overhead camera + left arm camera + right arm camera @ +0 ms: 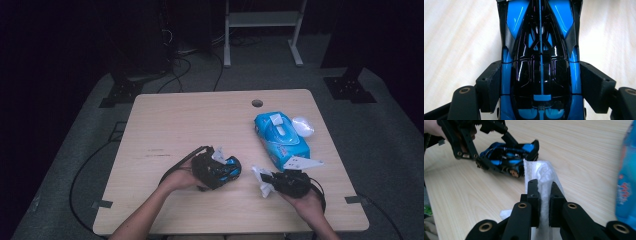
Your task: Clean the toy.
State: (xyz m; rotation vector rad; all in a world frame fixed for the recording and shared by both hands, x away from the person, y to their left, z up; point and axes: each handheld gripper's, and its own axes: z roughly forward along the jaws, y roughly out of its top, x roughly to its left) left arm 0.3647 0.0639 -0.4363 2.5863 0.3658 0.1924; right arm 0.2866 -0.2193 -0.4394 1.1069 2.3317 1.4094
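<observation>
Dark room all around, with a pale wooden table [200, 120] in the middle and grey carpet under it. Nearest the camera, two forearms come in from the bottom edge, each hand carrying a black gripper.

On the near right, the right gripper [266, 184] is clenched on a folded white wet wipe [544, 176]. In the right gripper view its two black jaws pinch the wipe tight between them, and the wipe sticks up past the tips with a bit of it trailing out below at the left. It sits low, close to the tabletop.

Just left of that, near the middle of the table's front half, the left gripper [222, 169] is grasping a glossy blue and black toy race car [540, 62]. In the left gripper view the jaws press on the car's two sides around its middle, and the car's body runs straight away from the camera. From the right gripper view the car looks tilted, its underside partly showing, with one end down by the table. The wipe and the car are near each other, but I can't tell if they touch.

Farther back on the right lies a blue plastic pack of wet wipes [281, 134], its lid flipped open, with a small white cap-like thing [302, 126] just beside it. Beyond that there's a round cable hole [257, 103] near the far edge.
</observation>
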